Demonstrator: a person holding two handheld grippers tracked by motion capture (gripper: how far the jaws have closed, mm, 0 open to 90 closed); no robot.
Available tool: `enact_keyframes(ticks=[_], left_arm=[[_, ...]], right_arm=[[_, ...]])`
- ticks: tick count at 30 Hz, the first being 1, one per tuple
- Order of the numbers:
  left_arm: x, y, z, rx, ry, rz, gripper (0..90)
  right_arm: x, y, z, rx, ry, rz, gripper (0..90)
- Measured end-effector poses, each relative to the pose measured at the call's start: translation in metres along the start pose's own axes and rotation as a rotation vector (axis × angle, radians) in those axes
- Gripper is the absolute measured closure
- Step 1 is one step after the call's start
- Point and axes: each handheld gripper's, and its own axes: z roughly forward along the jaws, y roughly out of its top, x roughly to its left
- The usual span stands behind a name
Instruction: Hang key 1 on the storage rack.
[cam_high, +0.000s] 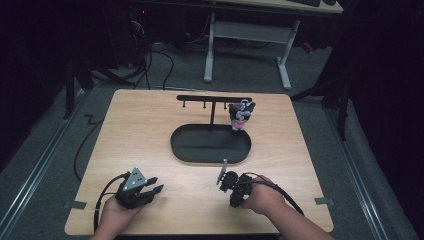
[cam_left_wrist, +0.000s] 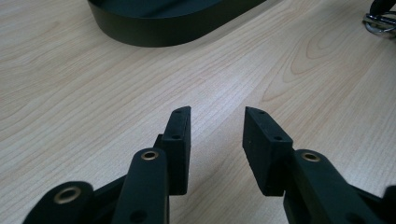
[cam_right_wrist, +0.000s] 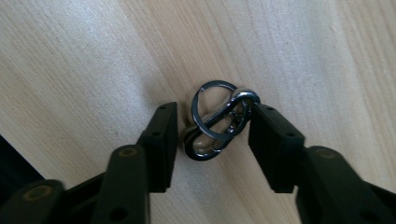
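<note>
On the table (cam_high: 150, 130), the right gripper (cam_right_wrist: 212, 123) is reaching around a metal key ring (cam_right_wrist: 219, 119), jaws apart, maybe touching it, ready to pinch. The left gripper (cam_left_wrist: 217, 140) is waiting, open and empty.

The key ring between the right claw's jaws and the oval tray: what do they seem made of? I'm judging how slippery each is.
Key ring: polished metal, likely steel, with bright mirror-like glints. Oval tray: matte black, painted metal or plastic; its dull even surface leaves that open.
</note>
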Motion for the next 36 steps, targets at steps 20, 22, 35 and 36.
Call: enact_keyframes(ticks=[20,22,35,36], left_arm=[[0.0,0.0,0.001,0.011,-0.005,0.003,62.5],[0.0,0.0,0.001,0.012,-0.005,0.003,62.5],[0.0,0.0,0.002,0.014,-0.006,0.003,62.4],[0.0,0.0,0.001,0.013,-0.006,0.003,62.4]], right_arm=[[-0.031,-0.02,-0.01,-0.045,0.013,0.152,83.4],[-0.032,-0.022,-0.008,-0.046,0.044,0.169,83.1],[-0.03,-0.021,-0.005,-0.081,0.036,0.147,88.9],[-0.03,-0.021,-0.005,-0.086,0.042,0.149,89.0]])
